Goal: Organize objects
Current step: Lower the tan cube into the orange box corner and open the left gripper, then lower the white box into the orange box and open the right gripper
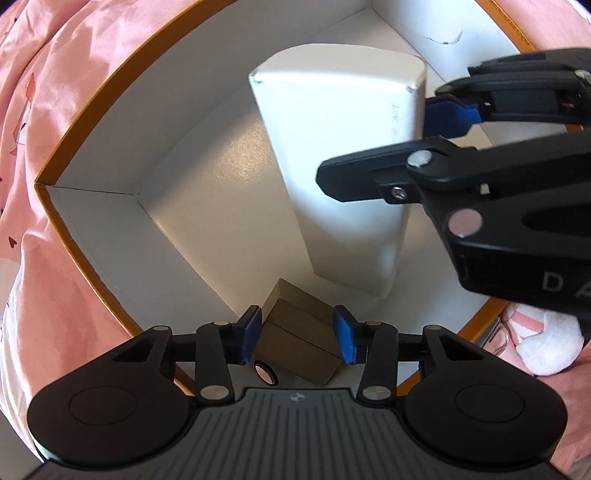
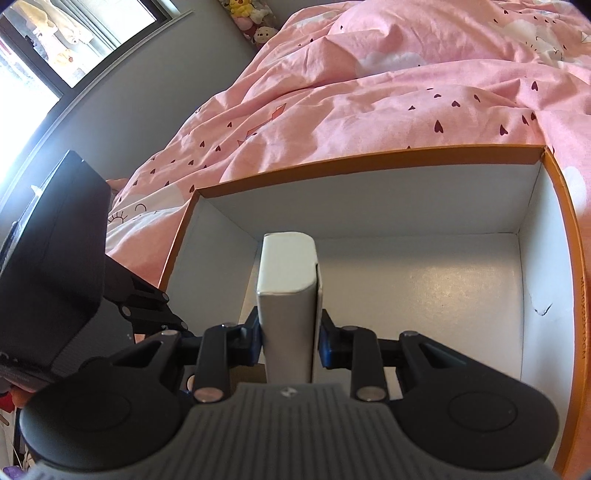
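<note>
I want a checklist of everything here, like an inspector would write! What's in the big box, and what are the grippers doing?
Surface: pink bedsheet with small heart prints, wrinkled.
Job's things: orange-rimmed box lying open on the sheet, white inside; tall white carton inside it; small brown carton near its corner.
Clutter: white and pink soft thing beside the box, hard to identify.
Grippers: right gripper shut on the white carton; left gripper open, jaws either side of the brown carton, contact not clear.
Cables: nothing seen.
Surroundings: window, grey wall, plush toys by the wall.
</note>
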The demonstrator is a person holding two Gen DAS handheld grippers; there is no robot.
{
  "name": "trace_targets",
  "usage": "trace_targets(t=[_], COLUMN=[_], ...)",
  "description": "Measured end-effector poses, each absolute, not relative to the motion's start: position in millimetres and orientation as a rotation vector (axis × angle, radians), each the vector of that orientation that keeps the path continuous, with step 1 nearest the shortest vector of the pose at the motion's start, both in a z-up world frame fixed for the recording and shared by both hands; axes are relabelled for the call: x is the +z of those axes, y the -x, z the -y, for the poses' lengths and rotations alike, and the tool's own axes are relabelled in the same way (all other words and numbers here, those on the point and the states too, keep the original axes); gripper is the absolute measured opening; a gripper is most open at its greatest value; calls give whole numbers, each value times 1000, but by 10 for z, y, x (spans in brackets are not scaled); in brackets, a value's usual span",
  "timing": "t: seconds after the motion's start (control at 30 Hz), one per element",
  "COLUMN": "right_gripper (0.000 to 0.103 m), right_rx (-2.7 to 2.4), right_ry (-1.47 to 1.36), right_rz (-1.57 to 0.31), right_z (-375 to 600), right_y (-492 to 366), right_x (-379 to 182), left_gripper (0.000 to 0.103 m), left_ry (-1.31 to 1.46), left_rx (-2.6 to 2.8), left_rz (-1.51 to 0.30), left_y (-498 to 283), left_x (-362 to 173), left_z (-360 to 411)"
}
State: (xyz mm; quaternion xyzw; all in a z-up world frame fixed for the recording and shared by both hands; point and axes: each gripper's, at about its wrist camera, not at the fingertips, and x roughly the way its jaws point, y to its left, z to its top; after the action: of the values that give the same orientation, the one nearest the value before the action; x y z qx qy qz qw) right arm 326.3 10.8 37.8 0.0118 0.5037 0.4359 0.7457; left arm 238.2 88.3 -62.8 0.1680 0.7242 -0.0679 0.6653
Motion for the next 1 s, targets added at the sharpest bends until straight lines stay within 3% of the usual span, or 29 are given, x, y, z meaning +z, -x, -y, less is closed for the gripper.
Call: trace_targets(t=[0.13,0.4,0.7,0.73,0.87,1.0], right_gripper=[31,31,31,31,31,31], right_rx=[938,907,852,846,842,856], right_ry=[-8,-3,15,14,15,11], right_rz=[-1079,-1068,-1074,-1078,-1081,-1078], right_z=[-65,71,208,217,238,219], right_y=[-3267,-3316,-3373,-3379,-3379,-3364], right_x=[421,464,486,483,479,491], left_gripper=[54,38,36,36,61,66], left_ry=[-372,-439,-385,-374,-376,-379], left_rx=[-111,-204,-354,-340,-273,-185], left_rz=[-1655,-1593,-1503,-1504,-1494,-1546], left_y=[-2351,-2132,-1955,-1948,-1860,-1771], left_x=[-629,-653,-572,-554,-453,-475], left_z=[-904,-821,-771,-787,-873,-988])
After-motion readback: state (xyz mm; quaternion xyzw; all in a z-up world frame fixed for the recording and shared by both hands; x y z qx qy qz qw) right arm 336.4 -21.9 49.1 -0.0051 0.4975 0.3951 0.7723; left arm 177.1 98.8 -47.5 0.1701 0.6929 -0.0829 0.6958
